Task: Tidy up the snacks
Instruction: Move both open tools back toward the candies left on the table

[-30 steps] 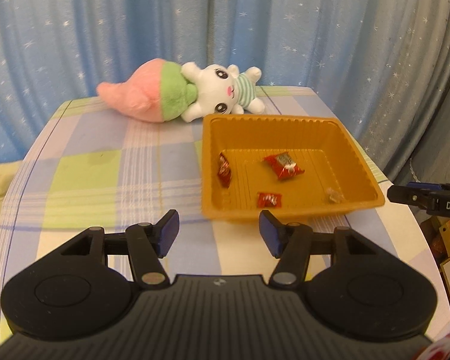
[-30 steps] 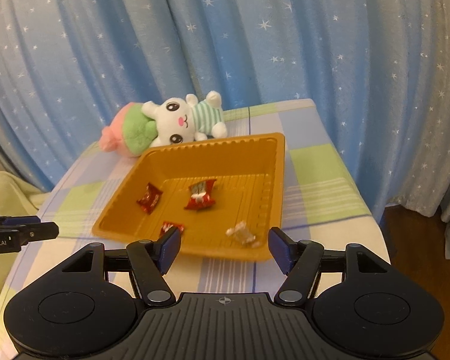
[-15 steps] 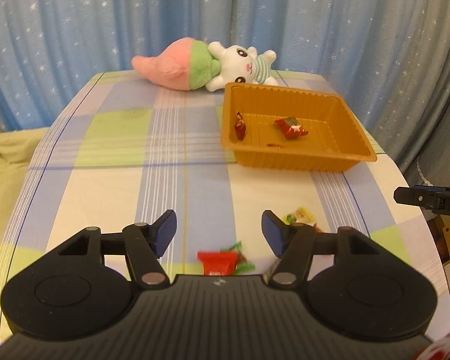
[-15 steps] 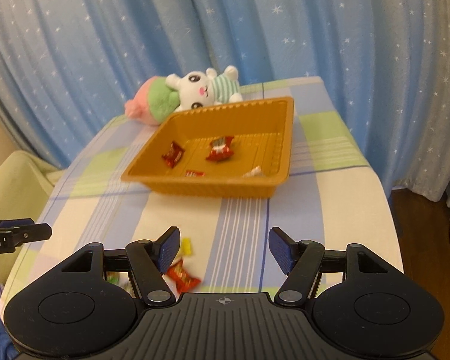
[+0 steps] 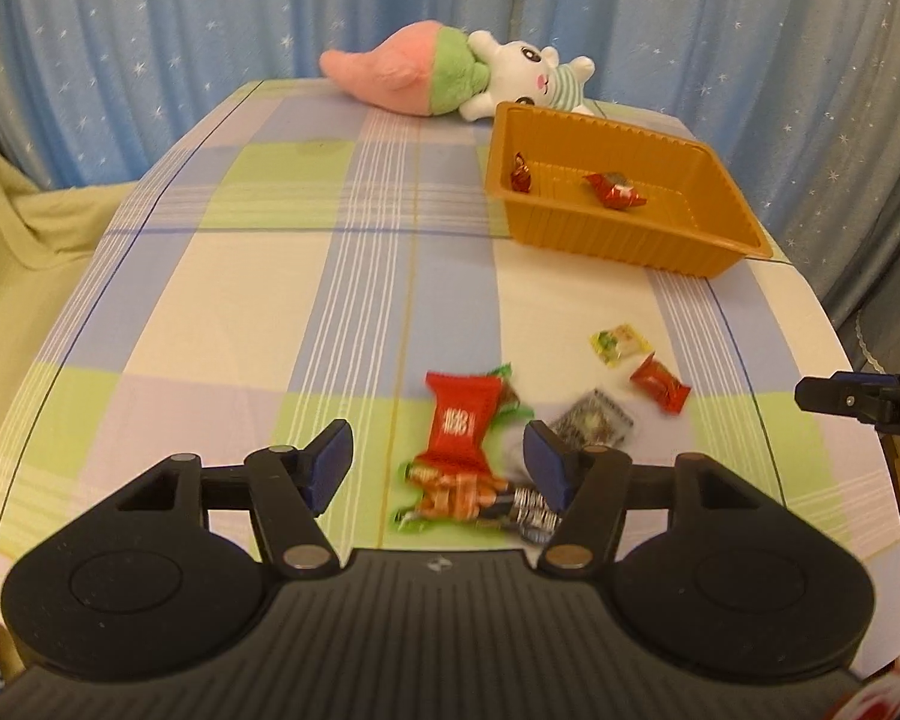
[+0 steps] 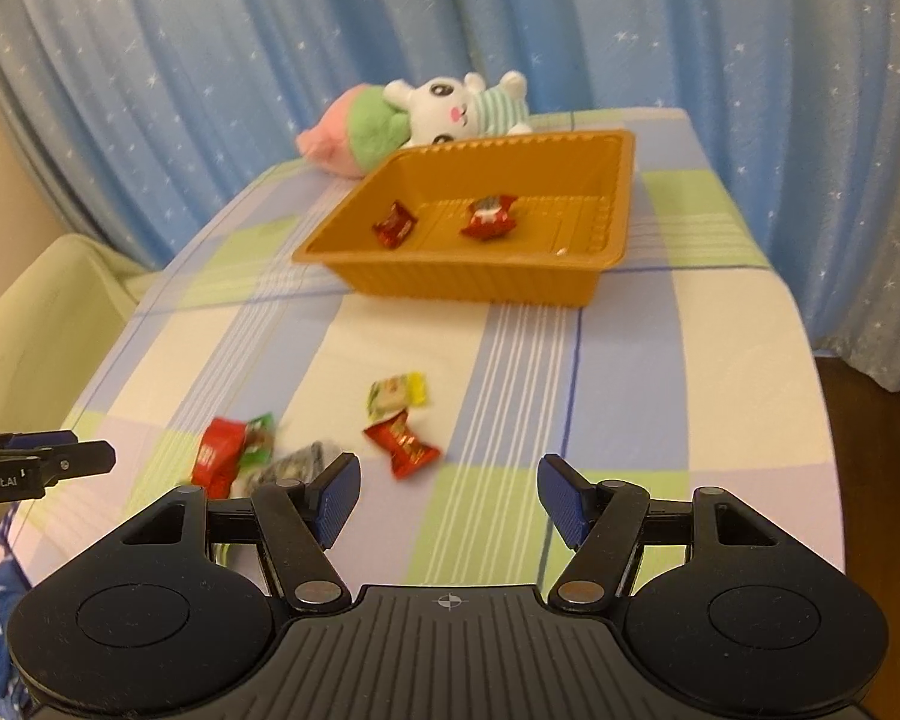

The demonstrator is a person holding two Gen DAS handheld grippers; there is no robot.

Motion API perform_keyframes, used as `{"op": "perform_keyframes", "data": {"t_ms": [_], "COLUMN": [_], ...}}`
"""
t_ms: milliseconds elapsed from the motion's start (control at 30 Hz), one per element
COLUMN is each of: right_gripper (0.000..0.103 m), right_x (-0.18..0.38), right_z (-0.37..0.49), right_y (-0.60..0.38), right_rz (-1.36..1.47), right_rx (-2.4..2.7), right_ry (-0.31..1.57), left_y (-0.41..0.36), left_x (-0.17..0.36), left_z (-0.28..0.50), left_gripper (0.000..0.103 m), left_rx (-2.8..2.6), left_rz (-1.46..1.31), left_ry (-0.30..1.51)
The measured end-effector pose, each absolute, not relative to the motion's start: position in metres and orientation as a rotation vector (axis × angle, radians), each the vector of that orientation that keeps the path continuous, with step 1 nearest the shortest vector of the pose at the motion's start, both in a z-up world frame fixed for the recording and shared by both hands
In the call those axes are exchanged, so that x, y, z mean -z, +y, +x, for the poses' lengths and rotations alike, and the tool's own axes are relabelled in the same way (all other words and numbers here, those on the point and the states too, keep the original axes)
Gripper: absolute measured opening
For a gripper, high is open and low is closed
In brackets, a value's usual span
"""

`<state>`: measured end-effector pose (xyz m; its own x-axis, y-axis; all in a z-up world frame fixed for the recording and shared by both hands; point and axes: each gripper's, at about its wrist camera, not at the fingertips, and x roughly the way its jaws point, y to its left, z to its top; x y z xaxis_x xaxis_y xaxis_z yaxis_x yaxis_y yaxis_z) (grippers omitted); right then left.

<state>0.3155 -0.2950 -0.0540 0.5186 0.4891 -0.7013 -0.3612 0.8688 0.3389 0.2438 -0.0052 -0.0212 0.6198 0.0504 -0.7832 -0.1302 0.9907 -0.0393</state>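
Observation:
An orange tray (image 5: 708, 255) (image 6: 462, 291) sits at the table's far right with two red wrapped candies (image 5: 615, 191) (image 6: 489, 217) showing inside. Loose snacks lie near the front: a large red packet (image 5: 461, 420) (image 6: 215, 456), a small red candy (image 5: 660, 387) (image 6: 401, 443), a yellow-green candy (image 5: 617, 343) (image 6: 397, 391), a dark silvery packet (image 5: 594, 420) and an orange wrapper (image 5: 459, 495). My left gripper (image 5: 438, 465) is open and empty, above the red packet and orange wrapper. My right gripper (image 6: 449, 498) is open and empty, just right of the small red candy.
A pink, green and white plush toy (image 5: 450, 75) (image 6: 414, 117) lies at the table's far edge behind the tray. Blue starry curtains hang behind. The checked tablecloth (image 5: 270, 300) covers the table. A pale yellow cushion (image 6: 36, 312) lies left of it.
Both grippers have pulled back from above the tray toward the table's front. The loose snacks near the front edge have come into view. Both stayed open.

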Motion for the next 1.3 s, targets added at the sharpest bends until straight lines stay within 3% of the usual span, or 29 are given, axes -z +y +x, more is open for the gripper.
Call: {"op": "perform_keyframes", "data": {"t_ms": [600,1300], "right_gripper": [0.066,0.065], "right_x": [0.078,0.087], "right_z": [0.293,0.295], "right_y": [-0.246,-0.135], "right_rz": [0.134,-0.02], "right_rx": [-0.653,-0.827], "right_ry": [0.994,0.969], "left_y": [0.01,0.069], "left_x": [0.038,0.054], "left_z": [0.213,0.209], "left_gripper": [0.061,0.061], "left_rx": [-0.156,-0.17], "left_rz": [-0.129,-0.149], "left_ry": [0.947,1.013]}}
